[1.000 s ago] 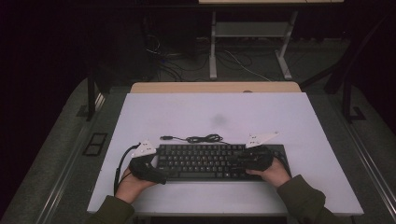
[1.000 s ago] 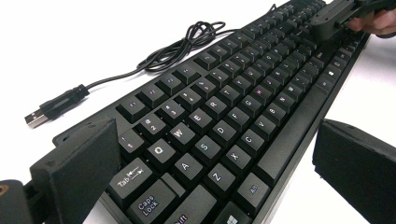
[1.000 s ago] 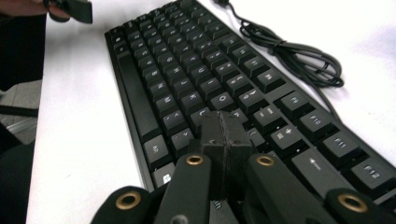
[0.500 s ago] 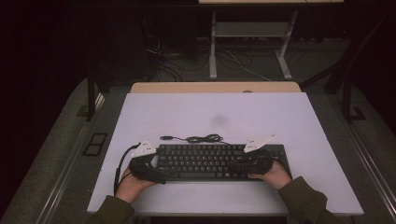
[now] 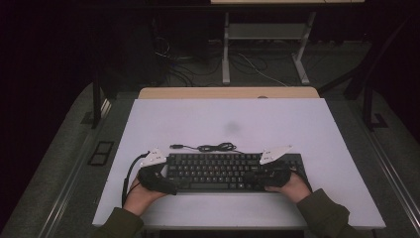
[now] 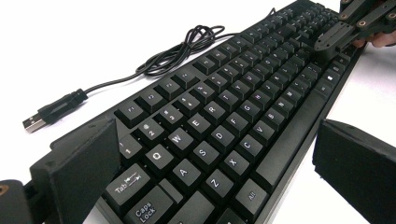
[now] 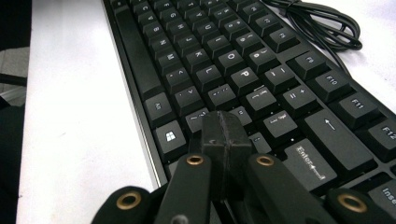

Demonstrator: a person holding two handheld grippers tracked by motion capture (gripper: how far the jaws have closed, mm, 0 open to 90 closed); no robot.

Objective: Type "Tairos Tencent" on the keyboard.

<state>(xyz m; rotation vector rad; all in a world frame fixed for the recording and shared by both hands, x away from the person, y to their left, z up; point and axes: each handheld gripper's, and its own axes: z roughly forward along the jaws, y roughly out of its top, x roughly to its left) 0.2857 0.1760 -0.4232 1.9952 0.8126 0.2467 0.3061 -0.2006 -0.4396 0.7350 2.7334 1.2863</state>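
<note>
**Two grippers at the ends of a black keyboard**

The left gripper (image 5: 166,179) stands wide open around the left end of the keyboard (image 5: 223,171). In the left gripper view one jaw sits at the far edge beside the Tab key and the other off the near edge; whether the pads press on the edges cannot be told. The right gripper (image 5: 253,177) is closed, its two jaws pressed together with nothing between them. In the right gripper view the joined tip rests on or just above the keys near the Windows key (image 7: 170,137), left of Enter; contact cannot be told.

Both hands come in from the near edge, in olive sleeves. The left hand (image 5: 143,191) wraps its gripper at the keyboard's left end, and the right hand (image 5: 292,184) lies over the right end, its gripper pointing inward across the keys.

The keyboard lies flat near the front edge of the white surface (image 5: 198,119). Its cable (image 5: 215,147) is coiled loosely just behind it and ends in a USB plug (image 5: 175,146) lying free. Beyond the surface, a metal stand (image 5: 262,44) and loose cables on the floor sit in a dark room.
</note>
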